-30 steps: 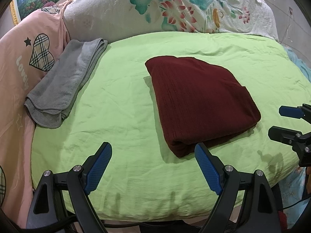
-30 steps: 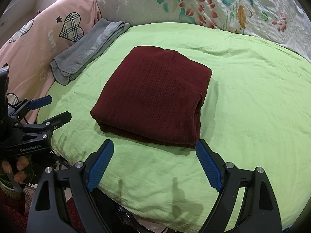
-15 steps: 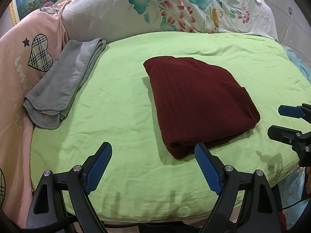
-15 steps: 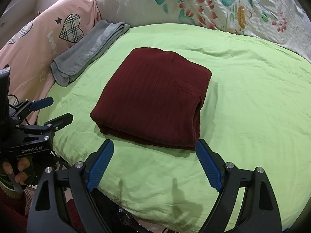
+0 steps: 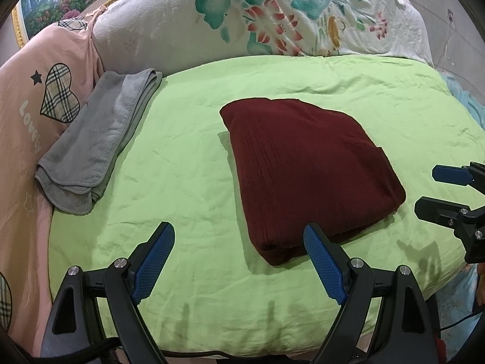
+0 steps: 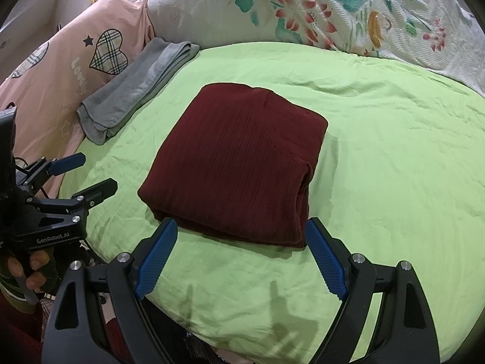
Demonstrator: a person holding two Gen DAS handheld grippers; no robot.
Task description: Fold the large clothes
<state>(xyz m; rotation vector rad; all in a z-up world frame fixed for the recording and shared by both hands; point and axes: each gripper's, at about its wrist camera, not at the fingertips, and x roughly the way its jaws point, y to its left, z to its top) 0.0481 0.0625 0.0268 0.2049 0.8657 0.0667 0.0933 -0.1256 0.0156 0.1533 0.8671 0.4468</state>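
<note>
A dark red knit garment (image 5: 306, 170) lies folded into a thick rectangle in the middle of the green bed sheet (image 5: 188, 163); it also shows in the right wrist view (image 6: 239, 163). My left gripper (image 5: 239, 248) is open and empty, just short of the garment's near left corner. My right gripper (image 6: 241, 242) is open and empty at the garment's near edge, its jaws about as wide as the folded bundle. Each gripper shows in the other's view, the right gripper (image 5: 436, 191) and the left gripper (image 6: 91, 173), both open beside the bed.
A folded grey towel (image 5: 94, 142) lies at the sheet's far left, against a pink pillow with plaid hearts (image 5: 27, 106). A white floral quilt (image 5: 257, 21) is bunched along the head of the bed. The bed's near edge (image 5: 242, 342) runs just below my fingers.
Both grippers have drifted very slightly; the view of the garment has barely shifted. Both stay open and the garment has not moved.
</note>
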